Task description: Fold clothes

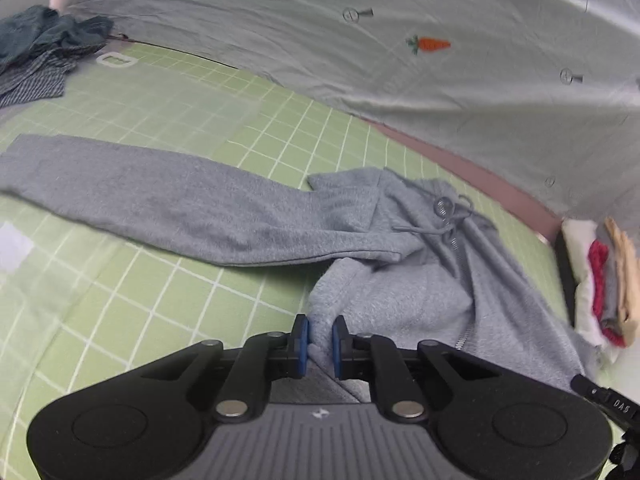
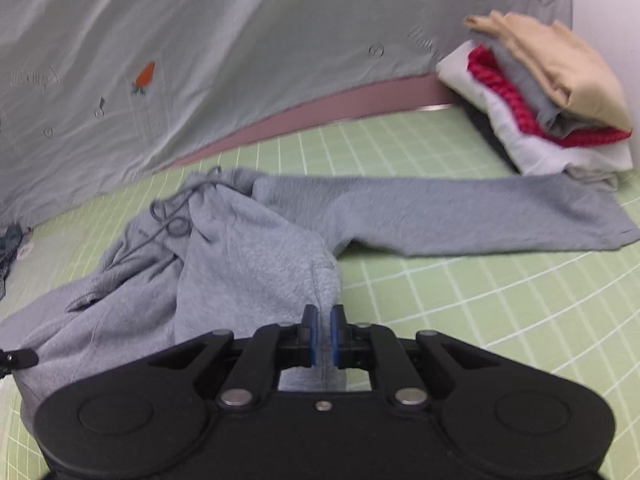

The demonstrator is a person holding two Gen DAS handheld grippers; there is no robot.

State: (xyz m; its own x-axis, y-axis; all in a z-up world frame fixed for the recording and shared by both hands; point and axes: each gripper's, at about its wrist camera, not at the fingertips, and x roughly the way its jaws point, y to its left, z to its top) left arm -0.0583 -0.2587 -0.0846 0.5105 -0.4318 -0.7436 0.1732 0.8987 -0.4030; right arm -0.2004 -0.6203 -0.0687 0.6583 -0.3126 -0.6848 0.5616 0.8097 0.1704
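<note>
- right now the left gripper is clamped on a bunched edge of the grey hoodie, low centre of its frame.
- the right gripper pinches another edge of the hoodie, jaws nearly together.
- both sleeves sprawl outward on the green checked sheet.
- step, i judge: lifting to spread the hoodie flat; next needs even tension, away from the folded stack at upper right.
</note>
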